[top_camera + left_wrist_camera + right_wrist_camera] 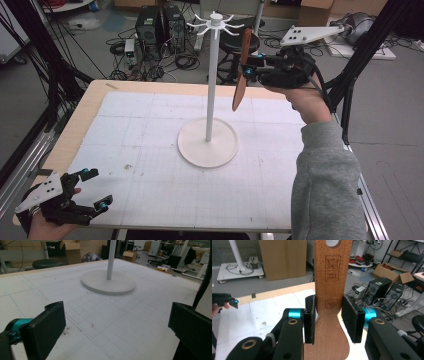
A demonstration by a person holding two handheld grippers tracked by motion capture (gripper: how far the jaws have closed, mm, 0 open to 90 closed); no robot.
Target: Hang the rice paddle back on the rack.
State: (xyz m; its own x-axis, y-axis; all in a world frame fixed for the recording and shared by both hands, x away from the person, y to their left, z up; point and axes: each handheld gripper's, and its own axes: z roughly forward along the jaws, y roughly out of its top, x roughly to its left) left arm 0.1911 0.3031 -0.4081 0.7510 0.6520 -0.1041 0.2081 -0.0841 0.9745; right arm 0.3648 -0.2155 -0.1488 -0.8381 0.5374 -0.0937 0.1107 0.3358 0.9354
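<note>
My right gripper (248,66) is shut on a wooden spatula (241,80), held in the air just right of the white hook stand (212,85). The spatula hangs roughly upright, blade down, its upper end near the height of the stand's hooks (216,21). In the right gripper view both pads press the narrow neck of the spatula (329,290), and the handle's hanging hole (333,242) is at the top edge. My left gripper (97,189) rests open at the table's front left corner, with nothing between its jaws in the left gripper view (117,325).
The stand's round base (208,142) sits mid-table on a white gridded mat (150,180). Beyond the far edge stand a black stool (239,45), computer towers (160,25) and tangled cables. A black frame post (350,85) rises at the right.
</note>
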